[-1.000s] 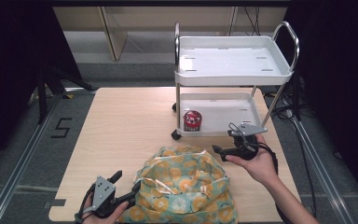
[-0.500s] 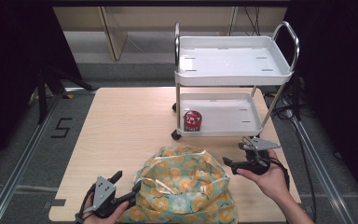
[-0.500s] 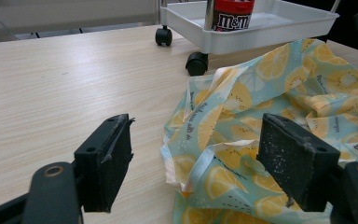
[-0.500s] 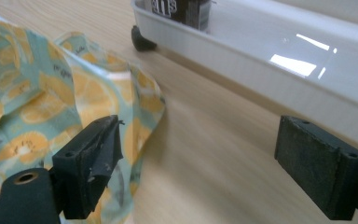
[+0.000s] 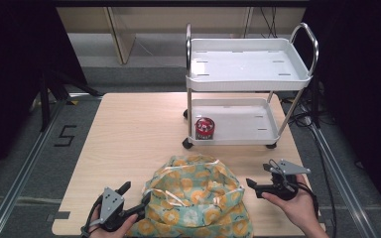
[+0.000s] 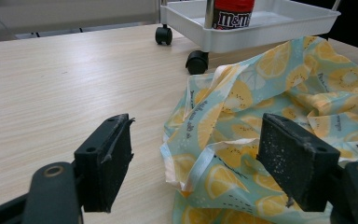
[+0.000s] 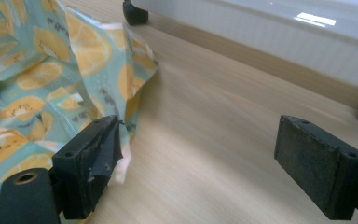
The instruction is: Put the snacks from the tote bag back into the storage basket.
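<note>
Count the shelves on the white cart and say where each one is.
2: the top shelf, bare, and the bottom shelf just above the table, holding a red M&M's canister at its front left.

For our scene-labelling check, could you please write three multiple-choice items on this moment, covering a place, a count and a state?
1. Where does the red M&M's canister stand?
A. on the top shelf
B. on the lower shelf of the white two-shelf wheeled cart
C. on the light wooden table

2. How many shelves does the cart have?
A. one
B. two
C. three

3. How are the left gripper jaws set by the teal lemon-print fabric bag?
A. open, bag edge between them
B. shut on the bag
C. shut on the canister

Answers: 1 B, the canister sits on the bottom tray; 2 B, an upper and a lower tray show; 3 A, the left gripper view shows a wide gap with fabric in it.
</note>
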Available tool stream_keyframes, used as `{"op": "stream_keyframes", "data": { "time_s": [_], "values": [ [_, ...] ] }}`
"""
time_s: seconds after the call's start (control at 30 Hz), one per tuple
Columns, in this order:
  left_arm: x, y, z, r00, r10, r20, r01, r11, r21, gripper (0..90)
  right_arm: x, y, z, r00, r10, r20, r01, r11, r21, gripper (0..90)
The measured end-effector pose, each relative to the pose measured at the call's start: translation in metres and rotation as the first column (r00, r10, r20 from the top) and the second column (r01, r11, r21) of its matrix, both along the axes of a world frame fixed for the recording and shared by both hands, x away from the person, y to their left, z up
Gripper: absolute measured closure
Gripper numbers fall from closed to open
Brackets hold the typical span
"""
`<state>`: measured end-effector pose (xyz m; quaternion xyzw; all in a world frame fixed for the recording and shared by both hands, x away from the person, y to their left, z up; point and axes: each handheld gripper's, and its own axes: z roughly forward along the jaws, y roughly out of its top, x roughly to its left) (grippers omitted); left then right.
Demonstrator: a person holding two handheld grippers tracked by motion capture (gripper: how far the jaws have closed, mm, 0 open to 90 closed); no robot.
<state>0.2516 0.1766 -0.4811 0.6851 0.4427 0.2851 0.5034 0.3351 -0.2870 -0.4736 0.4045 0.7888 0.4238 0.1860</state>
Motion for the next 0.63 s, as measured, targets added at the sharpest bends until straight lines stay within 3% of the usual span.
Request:
{"op": "stream_keyframes", "data": {
  "time_s": [0.27, 0.37, 0.4, 0.43, 0.5, 0.57, 0.63],
  "values": [
    [-0.001, 0.0, -0.002, 1.0, -0.002, -0.008, 0.002, 1.0, -0.003, 25.4, -0.006, -0.005, -0.009, 0.9996, -0.023, 0.018, 0.023, 0.999, 0.024, 15.8],
    [-0.002, -0.002, -0.006, 0.9999, -0.01, -0.01, 0.01, 0.9999, -0.013, 25.5, -0.008, -0.004, -0.01, 0.9982, -0.012, 0.058, 0.011, 1.0, 0.017, 16.6],
    [-0.003, -0.002, -0.006, 0.9997, -0.016, -0.018, 0.016, 0.9999, 0.006, 25.6, -0.008, -0.004, -0.009, 0.9969, -0.014, 0.077, 0.013, 1.0, 0.014, 17.2],
    [-0.003, -0.003, -0.008, 0.9998, -0.015, -0.012, 0.015, 0.9998, -0.009, 25.6, -0.008, -0.005, -0.009, 0.9958, -0.019, 0.09, 0.018, 1.0, 0.013, 17.2],
    [-0.003, -0.004, -0.009, 0.9997, -0.022, -0.012, 0.022, 0.9998, 0.001, 25.5, -0.011, -0.003, -0.009, 0.9959, -0.034, 0.084, 0.031, 0.999, 0.042, 17.2],
    [-0.001, -0.004, -0.011, 0.9996, -0.028, -0.005, 0.028, 0.9996, -0.004, 25.5, -0.01, -0.004, -0.011, 0.9951, -0.023, 0.097, 0.02, 0.999, 0.033, 17.4],
    [-0.002, -0.004, -0.011, 0.9998, -0.016, -0.013, 0.015, 0.9999, -0.004, 25.4, -0.011, -0.002, -0.012, 0.9965, -0.025, 0.079, 0.022, 0.999, 0.045, 17.5]
  ]
}}
